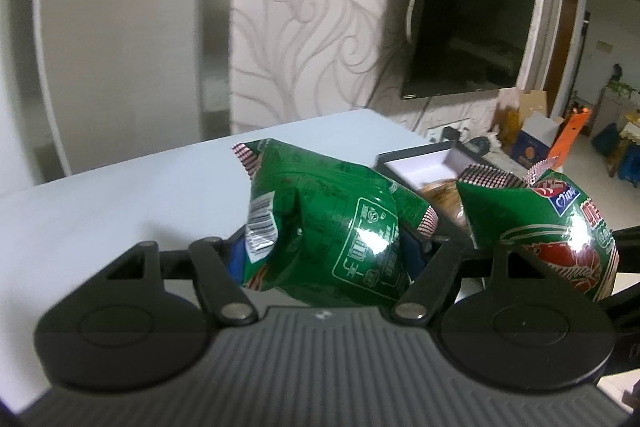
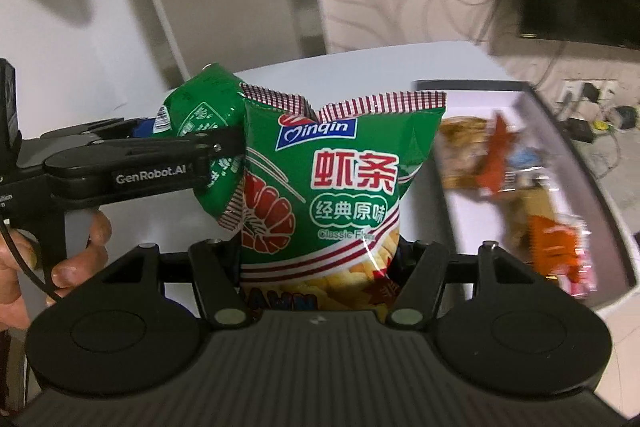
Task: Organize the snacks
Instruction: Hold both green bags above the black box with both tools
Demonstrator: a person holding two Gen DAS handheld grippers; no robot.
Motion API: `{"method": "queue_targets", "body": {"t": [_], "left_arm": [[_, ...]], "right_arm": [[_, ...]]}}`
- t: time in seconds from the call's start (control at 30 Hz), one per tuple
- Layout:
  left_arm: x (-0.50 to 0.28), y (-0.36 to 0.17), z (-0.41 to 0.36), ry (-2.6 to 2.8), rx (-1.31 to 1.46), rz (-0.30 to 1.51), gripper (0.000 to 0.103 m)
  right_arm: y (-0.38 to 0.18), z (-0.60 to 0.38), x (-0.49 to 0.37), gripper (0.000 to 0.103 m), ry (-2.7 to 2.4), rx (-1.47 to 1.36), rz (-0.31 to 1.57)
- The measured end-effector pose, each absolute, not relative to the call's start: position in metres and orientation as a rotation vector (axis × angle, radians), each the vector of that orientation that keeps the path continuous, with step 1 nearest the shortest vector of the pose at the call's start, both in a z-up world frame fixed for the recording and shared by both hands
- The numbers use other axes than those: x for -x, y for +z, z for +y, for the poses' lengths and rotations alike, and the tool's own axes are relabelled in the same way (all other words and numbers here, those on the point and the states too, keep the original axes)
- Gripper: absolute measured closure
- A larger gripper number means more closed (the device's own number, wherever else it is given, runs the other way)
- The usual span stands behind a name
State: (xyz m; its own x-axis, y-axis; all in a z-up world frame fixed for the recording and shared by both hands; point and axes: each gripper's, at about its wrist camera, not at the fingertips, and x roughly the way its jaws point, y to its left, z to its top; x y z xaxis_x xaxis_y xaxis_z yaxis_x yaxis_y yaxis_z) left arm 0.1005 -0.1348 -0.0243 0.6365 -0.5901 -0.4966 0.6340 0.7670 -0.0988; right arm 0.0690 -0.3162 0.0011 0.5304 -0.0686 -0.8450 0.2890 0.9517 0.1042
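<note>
My left gripper [image 1: 320, 251] is shut on a green shrimp-chip bag [image 1: 320, 227], back side showing, held above the white table [image 1: 120, 211]. My right gripper [image 2: 320, 259] is shut on a second green shrimp-chip bag [image 2: 332, 187], front side showing. That second bag also shows in the left wrist view [image 1: 560, 235], to the right. The left gripper [image 2: 224, 147] and its bag [image 2: 200, 123] show in the right wrist view, touching the second bag's left side. An open dark box [image 2: 592, 187] with a white inside lies to the right and holds several snack packets [image 2: 520, 187].
The box also shows in the left wrist view [image 1: 424, 163], behind the bags. A wall-mounted TV [image 1: 472, 27] hangs beyond the table. Cardboard boxes [image 1: 536, 135] stand on the floor at the right. A hand [image 2: 60, 247] holds the left gripper's handle.
</note>
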Motion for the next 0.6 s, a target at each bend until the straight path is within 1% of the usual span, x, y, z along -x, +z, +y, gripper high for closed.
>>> {"method": "queue_targets", "body": {"t": [0.27,0.6], "left_arm": [[-0.104,-0.021,-0.199,-0.765,-0.114,0.524,0.029],[-0.109,-0.029,-0.273,-0.818,-0.148,0.53,0.029]], "right_arm": [[0.004,-0.377,-0.041,0.036,-0.316,-0.272,0.963],[-0.019,-0.444,-0.009,0.036,-0.42,-0.273,0.998]]}}
